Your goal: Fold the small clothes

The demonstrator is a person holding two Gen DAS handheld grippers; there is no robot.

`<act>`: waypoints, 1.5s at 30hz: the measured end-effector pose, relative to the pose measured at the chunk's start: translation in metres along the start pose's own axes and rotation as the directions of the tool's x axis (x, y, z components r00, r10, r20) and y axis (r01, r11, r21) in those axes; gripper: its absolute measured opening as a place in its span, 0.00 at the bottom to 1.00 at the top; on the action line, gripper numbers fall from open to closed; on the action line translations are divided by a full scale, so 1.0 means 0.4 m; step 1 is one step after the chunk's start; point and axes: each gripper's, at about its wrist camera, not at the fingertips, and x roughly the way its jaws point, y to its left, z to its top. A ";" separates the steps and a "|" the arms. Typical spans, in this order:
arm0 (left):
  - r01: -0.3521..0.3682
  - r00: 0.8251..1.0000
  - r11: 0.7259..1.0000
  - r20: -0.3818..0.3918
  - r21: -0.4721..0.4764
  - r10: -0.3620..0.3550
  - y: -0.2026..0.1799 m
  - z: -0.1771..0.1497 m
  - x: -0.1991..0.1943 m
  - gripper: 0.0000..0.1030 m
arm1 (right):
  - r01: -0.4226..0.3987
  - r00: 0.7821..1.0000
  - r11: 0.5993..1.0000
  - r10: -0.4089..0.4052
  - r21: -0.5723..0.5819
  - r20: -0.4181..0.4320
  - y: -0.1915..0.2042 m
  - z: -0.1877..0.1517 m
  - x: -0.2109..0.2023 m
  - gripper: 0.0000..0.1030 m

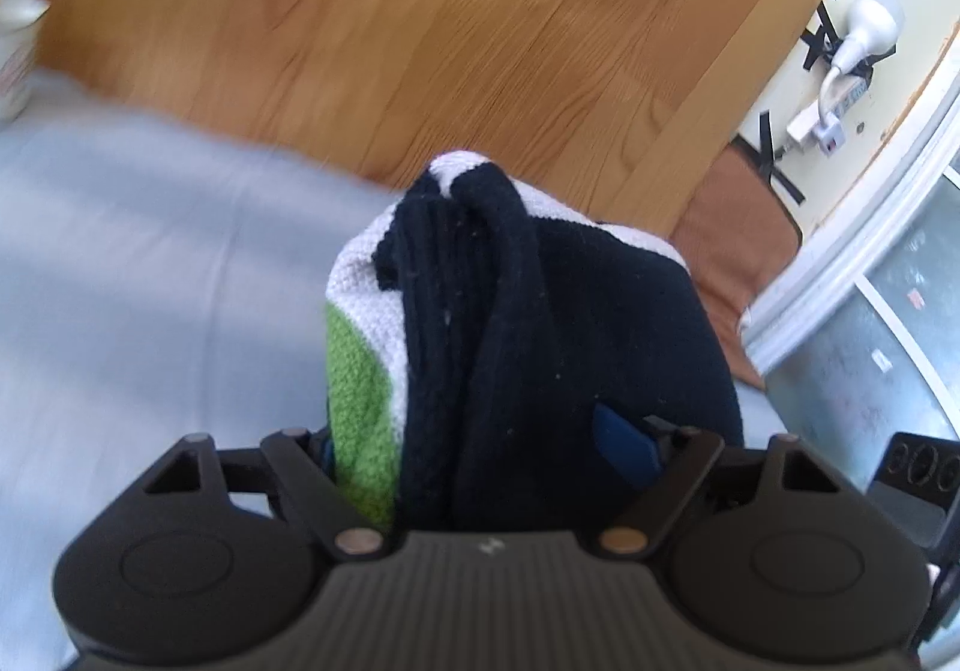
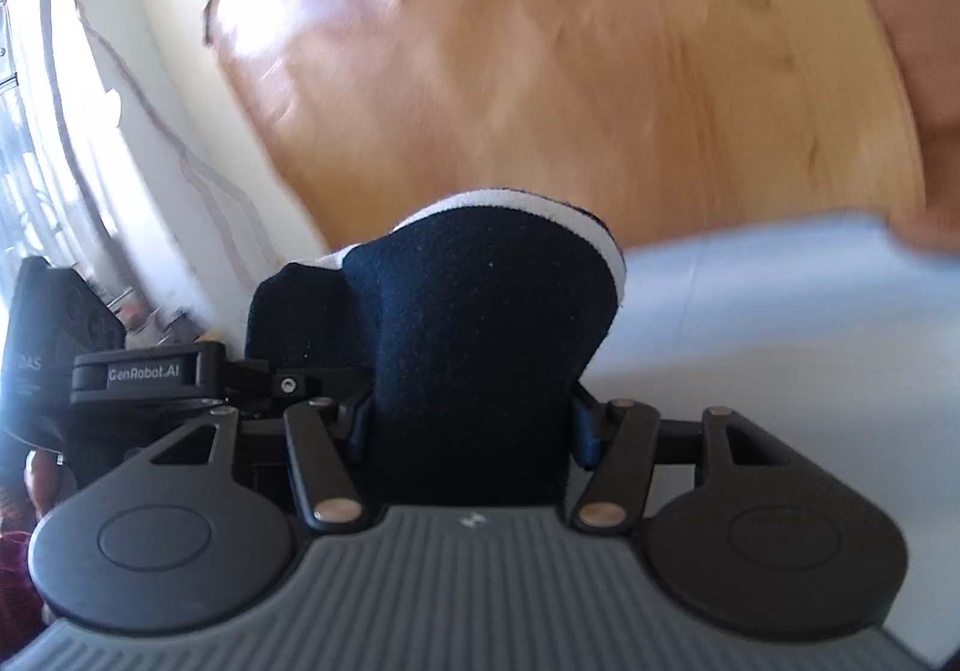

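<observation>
A knitted garment (image 1: 540, 323), black with white and green bands, is bunched up between the jaws of my left gripper (image 1: 480, 449), which is shut on it and holds it above the pale blue sheet (image 1: 150, 281). A blue pad (image 1: 624, 443) presses its right side. In the right wrist view the same dark garment (image 2: 474, 329), with a white stripe along its top edge, fills my right gripper (image 2: 471, 431), also shut on it. The left gripper's body (image 2: 150, 371) sits close on the left there. The fingertips are hidden by cloth.
A wood-grain surface (image 1: 420, 41) lies beyond the sheet. A white cup (image 1: 12, 53) stands at the far left, a brown cushion (image 1: 738, 263) at the right. On the cream wall are a taped white lamp (image 1: 864, 29) and cables. A window frame (image 1: 840, 251) curves nearby.
</observation>
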 end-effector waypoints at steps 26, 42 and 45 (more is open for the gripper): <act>-0.327 0.942 0.941 0.105 0.085 0.318 -0.074 -0.049 0.131 1.00 | 0.284 0.957 0.949 -0.289 0.137 0.018 -0.168 -0.030 -0.033 0.77; -0.484 0.874 0.851 0.159 0.205 0.459 -0.158 -0.278 0.017 1.00 | 0.347 0.930 0.933 -0.355 0.095 0.098 -0.027 -0.200 -0.199 0.81; -0.506 0.861 0.837 0.178 0.211 0.476 -0.164 -0.282 0.018 1.00 | 0.345 0.932 0.935 -0.351 0.078 0.095 -0.023 -0.200 -0.193 0.81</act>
